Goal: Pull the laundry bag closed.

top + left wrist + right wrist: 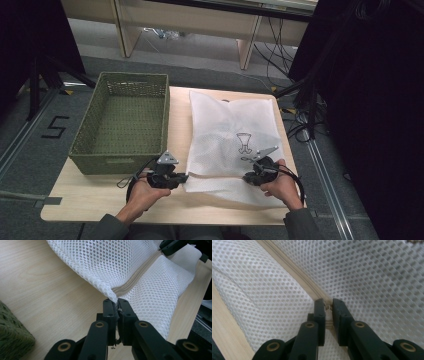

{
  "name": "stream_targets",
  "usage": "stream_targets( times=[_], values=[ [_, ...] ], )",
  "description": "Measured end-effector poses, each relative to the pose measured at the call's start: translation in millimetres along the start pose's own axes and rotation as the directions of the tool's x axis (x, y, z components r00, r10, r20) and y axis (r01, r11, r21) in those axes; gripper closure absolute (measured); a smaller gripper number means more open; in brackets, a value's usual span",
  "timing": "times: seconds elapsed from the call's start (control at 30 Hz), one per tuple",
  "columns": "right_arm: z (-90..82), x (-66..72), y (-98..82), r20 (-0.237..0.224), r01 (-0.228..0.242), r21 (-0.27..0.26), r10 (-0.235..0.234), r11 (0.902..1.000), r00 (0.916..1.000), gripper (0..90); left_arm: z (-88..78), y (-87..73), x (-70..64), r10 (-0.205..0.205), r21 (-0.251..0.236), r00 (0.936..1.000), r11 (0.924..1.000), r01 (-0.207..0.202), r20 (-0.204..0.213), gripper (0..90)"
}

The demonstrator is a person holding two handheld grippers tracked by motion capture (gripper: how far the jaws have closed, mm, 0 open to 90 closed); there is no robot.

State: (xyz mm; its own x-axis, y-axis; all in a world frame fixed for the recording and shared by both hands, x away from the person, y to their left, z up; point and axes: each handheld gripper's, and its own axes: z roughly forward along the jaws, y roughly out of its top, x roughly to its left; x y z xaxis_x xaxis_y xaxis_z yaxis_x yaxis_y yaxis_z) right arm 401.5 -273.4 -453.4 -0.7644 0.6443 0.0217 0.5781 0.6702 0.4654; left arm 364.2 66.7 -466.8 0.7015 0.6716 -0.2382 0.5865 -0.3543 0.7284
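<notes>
Both tongs are pinched nearly closed on a white mesh laundry bag [232, 135] that lies flat on a pale wooden surface [90, 200], just right of an empty green woven basket [122, 122]. Left tongs [181, 177] grip the bag's near left corner, at the end of its beige zipper [136, 277]; in the left gripper view the jaws press together on a fold of mesh there. Right tongs [248, 176] sit further along the same near edge, and in the right gripper view the jaws close on a small metal piece on the zipper line, probably the zipper pull [328, 307]. The bag looks very light, thin and floppy, with an open honeycomb weave that will stretch, bunch and sag wherever it is unsupported. It seems neither slippery nor fragile, though the mesh could snag. The stitched zipper band is the firmest part, so the corner beside it and the pull are the best places to hold.
</notes>
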Motion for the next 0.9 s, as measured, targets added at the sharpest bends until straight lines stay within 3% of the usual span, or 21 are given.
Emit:
stream_targets(
  times=[0.03,0.07,0.13,0.3,0.37,0.6,0.9],
  values=[
    [-0.6,-1.1,-1.2,0.004,0.006,0.001,-0.006,1.0000,1.0000,82.7,0.0,-0.1,0.0,0.003,0.002,1.0000,1.0000,-0.003,-0.002,85.4],
    [-2.4,1.5,-2.5,0.010,-0.040,0.013,0.040,0.9991,0.9991,82.7,0.0,-0.1,0.0,0.003,0.002,1.0000,1.0000,-0.003,-0.001,85.5],
    [-2.7,-3.8,-4.0,0.009,0.001,0.000,-0.001,1.0000,1.0000,82.7,0.0,0.0,0.1,0.001,0.000,1.0000,1.0000,-0.001,0.000,85.4],
    [-4.7,-5.2,-7.4,0.011,-0.014,0.004,0.014,0.9999,0.9998,82.7,0.2,0.0,-0.1,0.007,0.004,1.0000,1.0000,-0.007,-0.003,85.4],
    [-4.4,-6.5,-8.6,0.015,0.001,0.005,-0.001,1.0000,0.9999,82.7,0.2,-0.2,0.4,0.008,0.004,1.0000,1.0000,-0.008,-0.004,85.5],
    [-9.0,-12.7,-15.8,0.021,-0.029,0.009,0.028,0.9996,0.9994,82.7,0.4,-0.2,0.8,0.011,0.007,0.9999,0.9999,-0.011,-0.009,85.5],
    [-16.2,-25.7,-29.3,0.063,-0.071,0.026,0.069,0.9972,0.9956,82.7,0.3,-0.4,1.7,0.013,0.010,0.9998,0.9999,-0.013,-0.015,85.6]
  ],
)
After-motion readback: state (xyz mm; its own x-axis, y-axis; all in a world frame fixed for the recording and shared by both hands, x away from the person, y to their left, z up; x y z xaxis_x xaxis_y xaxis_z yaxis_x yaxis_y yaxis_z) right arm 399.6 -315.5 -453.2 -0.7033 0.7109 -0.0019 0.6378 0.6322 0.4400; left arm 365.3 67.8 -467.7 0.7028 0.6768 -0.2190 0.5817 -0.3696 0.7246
